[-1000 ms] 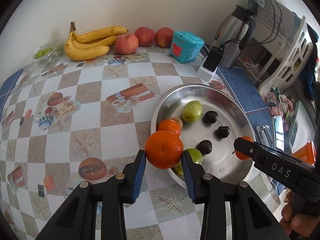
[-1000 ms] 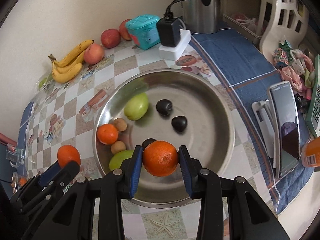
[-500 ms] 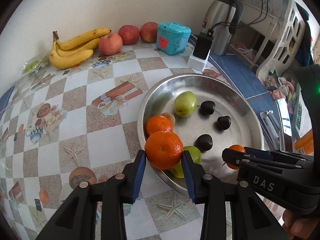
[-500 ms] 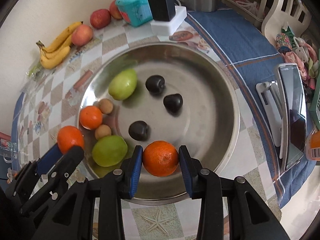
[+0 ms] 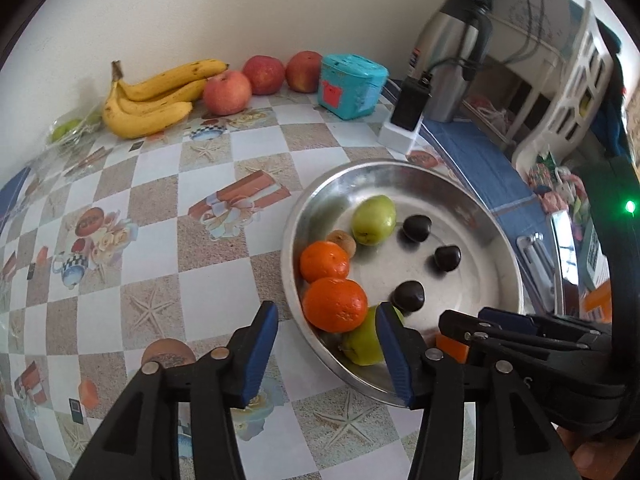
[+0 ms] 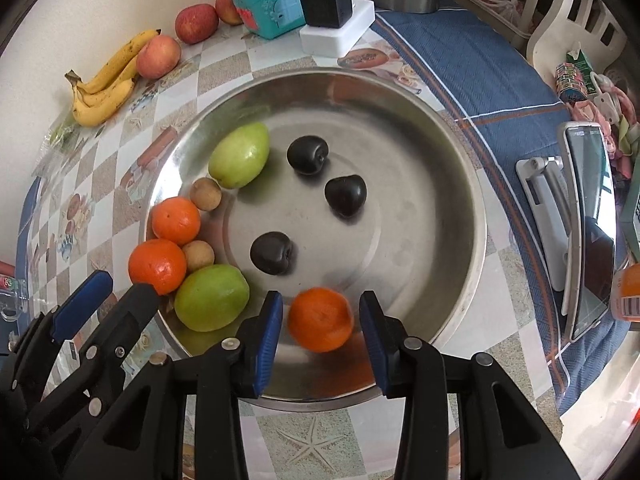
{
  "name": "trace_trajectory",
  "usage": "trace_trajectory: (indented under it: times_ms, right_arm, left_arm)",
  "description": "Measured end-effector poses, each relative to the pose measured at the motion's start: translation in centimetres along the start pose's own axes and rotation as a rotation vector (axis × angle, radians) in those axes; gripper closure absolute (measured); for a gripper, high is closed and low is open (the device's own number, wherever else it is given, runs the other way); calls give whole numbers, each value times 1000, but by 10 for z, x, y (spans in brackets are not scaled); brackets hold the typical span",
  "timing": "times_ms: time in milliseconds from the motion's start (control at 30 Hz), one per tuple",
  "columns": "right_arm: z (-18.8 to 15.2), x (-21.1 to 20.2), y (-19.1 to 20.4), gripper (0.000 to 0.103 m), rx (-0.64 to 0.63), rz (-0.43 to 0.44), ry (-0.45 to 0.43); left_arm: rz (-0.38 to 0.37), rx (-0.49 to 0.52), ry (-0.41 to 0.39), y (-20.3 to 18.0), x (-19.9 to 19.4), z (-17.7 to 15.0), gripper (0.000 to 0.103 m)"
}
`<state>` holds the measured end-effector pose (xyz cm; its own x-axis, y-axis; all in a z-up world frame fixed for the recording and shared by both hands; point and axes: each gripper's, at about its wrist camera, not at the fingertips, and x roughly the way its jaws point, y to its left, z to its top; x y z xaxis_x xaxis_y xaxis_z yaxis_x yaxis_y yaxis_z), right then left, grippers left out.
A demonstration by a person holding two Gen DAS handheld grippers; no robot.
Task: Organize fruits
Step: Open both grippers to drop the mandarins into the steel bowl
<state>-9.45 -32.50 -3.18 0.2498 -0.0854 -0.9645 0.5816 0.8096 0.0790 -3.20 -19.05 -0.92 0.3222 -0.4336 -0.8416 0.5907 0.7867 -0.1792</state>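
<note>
The tabletop [image 5: 120, 248], under a checkered picture cloth, carries a steel bowl [image 6: 452, 152], a banana bunch [image 5: 152, 100], three apples [image 5: 227, 92] by the wall, a teal box [image 5: 352, 84], a white power strip [image 6: 340, 32], a kettle [image 5: 456, 52] and a blue cloth [image 6: 460, 64].

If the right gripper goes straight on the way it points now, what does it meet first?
Most likely the orange between the open right gripper jaws, then the metal bowl floor beneath; depth is unclear.
</note>
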Motion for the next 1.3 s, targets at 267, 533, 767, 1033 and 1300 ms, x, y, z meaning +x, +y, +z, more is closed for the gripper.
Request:
trace_trajectory:
  times_ms: [267, 533, 767, 1033, 1300]
  right_arm:
    - [4, -9, 2, 62, 2, 6, -34]
    - [2, -15, 10, 62, -22, 2, -43]
    - [2, -22, 26, 62, -74, -3, -71]
    - [0, -30, 49, 26, -163, -6, -117]
    - [-4, -29, 64, 12, -240, -37, -157]
  left_arm:
    - [-8, -163, 26, 31, -3, 2, 40]
    - [186, -375, 151, 83, 5, -13, 28]
    - [291, -453, 175, 117, 1, -27, 9]
    - [352, -405, 127, 116, -8, -23, 0]
    - [359, -361, 90, 116, -11, -18, 0]
